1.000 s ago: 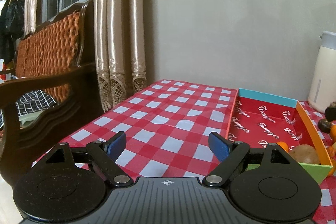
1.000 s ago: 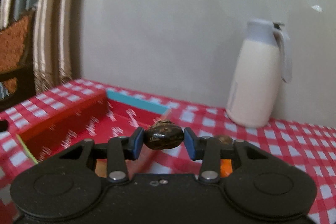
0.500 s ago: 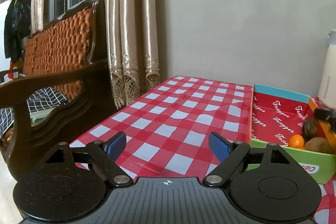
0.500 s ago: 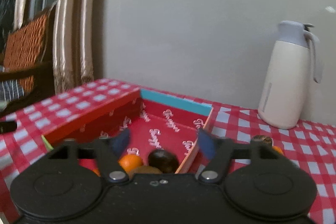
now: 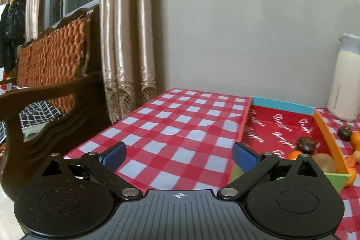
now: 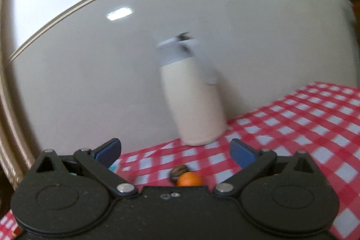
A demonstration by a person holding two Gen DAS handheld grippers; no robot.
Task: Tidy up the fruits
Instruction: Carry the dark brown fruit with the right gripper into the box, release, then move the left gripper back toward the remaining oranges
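A red paper box [image 5: 281,105] with teal, orange and green walls sits on the checked cloth at the right of the left wrist view. A dark brown fruit [image 5: 305,143], an orange [image 5: 294,154] and a kiwi [image 5: 324,162] lie in its near corner. More fruit lies outside it, a dark one [image 5: 344,132] and an orange [image 5: 356,138]. My left gripper [image 5: 180,155] hovers over the cloth left of the box, jaws opening, nothing between them. My right gripper [image 6: 175,150] is tilted, jaws opening and empty, above a dark fruit [image 6: 178,171] and an orange [image 6: 189,179].
A cream thermos jug [image 6: 195,102] stands by the wall, straight ahead of the right gripper and behind the box [image 5: 344,82]. A wooden bench [image 5: 51,82] and curtains [image 5: 128,37] flank the table's left edge. The right wrist view is blurred.
The right gripper let the dark fruit drop into the box, opened wide, then swung right toward the thermos and rolled. The left gripper's jaws spread wider.
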